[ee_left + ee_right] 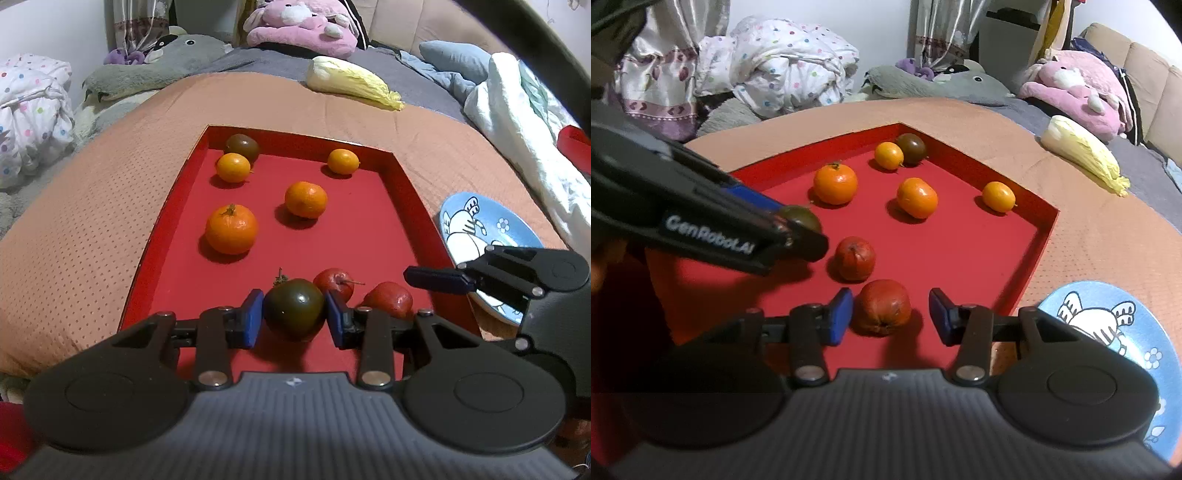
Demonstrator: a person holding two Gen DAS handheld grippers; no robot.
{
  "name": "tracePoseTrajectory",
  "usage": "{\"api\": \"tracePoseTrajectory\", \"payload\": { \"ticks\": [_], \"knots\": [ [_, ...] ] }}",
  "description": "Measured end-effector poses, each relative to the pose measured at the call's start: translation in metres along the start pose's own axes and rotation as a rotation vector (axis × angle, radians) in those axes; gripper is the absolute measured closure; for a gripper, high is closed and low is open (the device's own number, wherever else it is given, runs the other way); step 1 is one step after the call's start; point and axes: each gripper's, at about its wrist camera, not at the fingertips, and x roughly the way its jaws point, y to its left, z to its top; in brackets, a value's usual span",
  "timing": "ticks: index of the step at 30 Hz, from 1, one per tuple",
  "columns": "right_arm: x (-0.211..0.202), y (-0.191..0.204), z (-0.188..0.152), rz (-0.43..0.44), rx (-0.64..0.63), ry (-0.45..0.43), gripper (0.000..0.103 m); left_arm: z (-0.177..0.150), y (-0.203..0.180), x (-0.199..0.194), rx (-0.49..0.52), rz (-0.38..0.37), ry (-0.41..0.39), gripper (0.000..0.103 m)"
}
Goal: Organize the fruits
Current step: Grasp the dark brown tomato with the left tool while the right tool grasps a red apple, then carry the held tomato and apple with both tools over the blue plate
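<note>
A red tray [406,192] lies on an orange cloth and holds several fruits. My left gripper [294,319] is shut on a dark green tomato [294,308] at the tray's near edge; it also shows in the right wrist view [801,218]. My right gripper [891,316] is open, its pads either side of a red fruit [882,310], the left pad close to it. A second red fruit [855,258] lies just beyond. Several oranges, such as the largest [231,229], and another dark tomato [242,147] lie farther back.
A blue cartoon plate [1108,332] lies on the cloth right of the tray. A napa cabbage [354,83] lies beyond the tray. Plush toys [303,26] and bedding [29,107] crowd the far side.
</note>
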Motion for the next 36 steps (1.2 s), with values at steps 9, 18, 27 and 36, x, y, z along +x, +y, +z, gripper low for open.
{"api": "tracePoseTrajectory", "payload": {
  "ticks": [9, 18, 27, 36],
  "knots": [
    [0.004, -0.002, 0.0, 0.014, 0.033, 0.017, 0.067, -0.003, 0.004, 0.006, 0.001, 0.011, 0.032, 0.061],
    [-0.025, -0.01, 0.008, 0.011, 0.082, -0.072, 0.067, -0.003, -0.001, -0.007, 0.004, 0.012, -0.034, 0.061],
    [-0.058, -0.028, 0.006, -0.014, 0.136, -0.152, 0.067, 0.003, -0.015, -0.021, 0.057, 0.019, -0.08, 0.061],
    [-0.074, -0.051, -0.013, -0.056, 0.187, -0.173, 0.067, 0.006, -0.054, -0.023, 0.12, -0.024, -0.093, 0.061]
  ]
}}
